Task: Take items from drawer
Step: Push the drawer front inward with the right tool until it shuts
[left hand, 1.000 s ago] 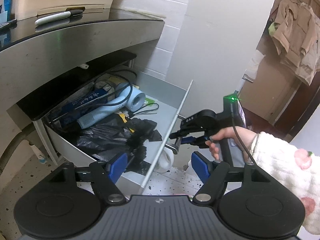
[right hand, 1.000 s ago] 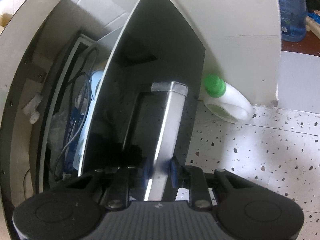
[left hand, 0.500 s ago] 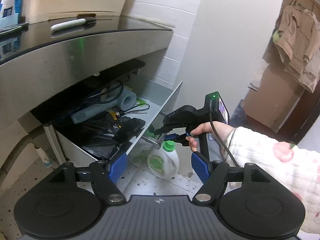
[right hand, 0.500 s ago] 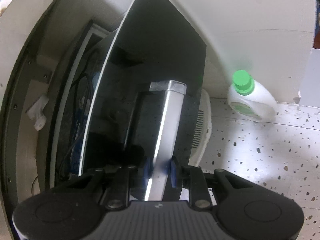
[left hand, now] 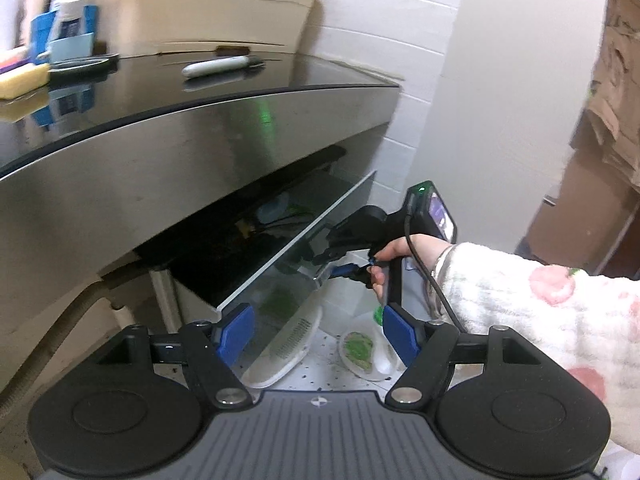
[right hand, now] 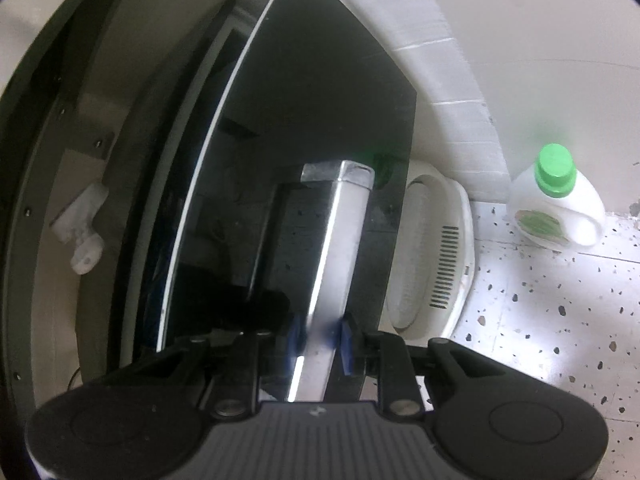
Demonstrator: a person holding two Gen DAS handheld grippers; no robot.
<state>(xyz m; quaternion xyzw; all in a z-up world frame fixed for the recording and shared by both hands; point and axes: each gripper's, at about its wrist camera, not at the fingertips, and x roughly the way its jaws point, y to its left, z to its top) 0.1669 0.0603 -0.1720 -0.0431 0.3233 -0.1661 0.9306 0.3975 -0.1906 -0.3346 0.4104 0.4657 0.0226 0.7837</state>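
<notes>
Closing up fast here: the drawer (left hand: 296, 240) is way further in than a second ago, only a dark slit left under the counter (left hand: 200, 132), so the hair dryer and bags inside are barely visible now. Right gripper (right hand: 320, 340) is still pinched tight on the handle (right hand: 340, 240), pushing. Left gripper (left hand: 318, 334) hangs wide and empty, near the drawer front. Looks to me like the taking-out part is over, unless it gets reopened
</notes>
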